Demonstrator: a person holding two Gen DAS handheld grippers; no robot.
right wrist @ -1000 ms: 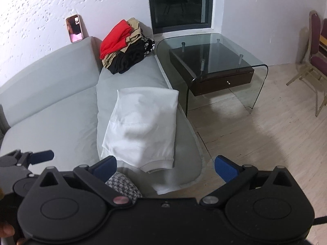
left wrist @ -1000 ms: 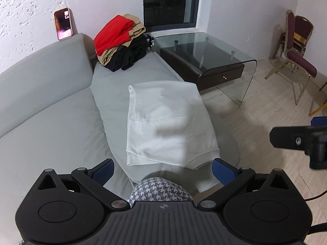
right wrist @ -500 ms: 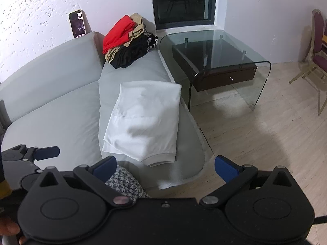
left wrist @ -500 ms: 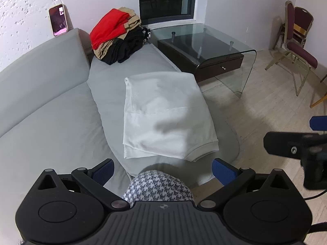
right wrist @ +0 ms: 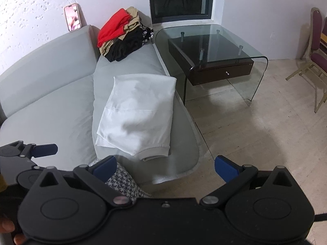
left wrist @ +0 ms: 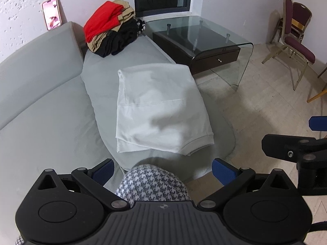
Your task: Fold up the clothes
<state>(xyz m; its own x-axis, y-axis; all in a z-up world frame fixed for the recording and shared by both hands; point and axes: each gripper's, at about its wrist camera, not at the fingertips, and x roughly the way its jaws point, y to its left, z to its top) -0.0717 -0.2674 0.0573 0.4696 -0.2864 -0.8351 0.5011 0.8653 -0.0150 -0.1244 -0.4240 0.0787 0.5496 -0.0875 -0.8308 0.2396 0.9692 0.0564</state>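
Observation:
A white garment (left wrist: 159, 108) (right wrist: 139, 112) lies folded into a rectangle on the grey sofa seat (left wrist: 102, 75) (right wrist: 104, 73), its ribbed hem toward me. A pile of red, tan and black clothes (left wrist: 111, 28) (right wrist: 122, 34) sits at the far end of the seat. My left gripper (left wrist: 162, 168) is open, well above and short of the white garment, holding nothing. My right gripper (right wrist: 165, 166) is open too, also empty and clear of the cloth. Each gripper shows at the edge of the other's view.
A knee in houndstooth fabric (left wrist: 153, 183) (right wrist: 122, 181) is just below the grippers. A glass coffee table (left wrist: 204, 38) (right wrist: 214, 49) stands right of the sofa. A phone (left wrist: 51, 13) (right wrist: 72, 17) leans on the wall. Chairs (left wrist: 294, 47) stand far right on the tiled floor.
Both grippers have drawn back and up from the sofa, so the white garment looks farther away. The garment itself lies unchanged.

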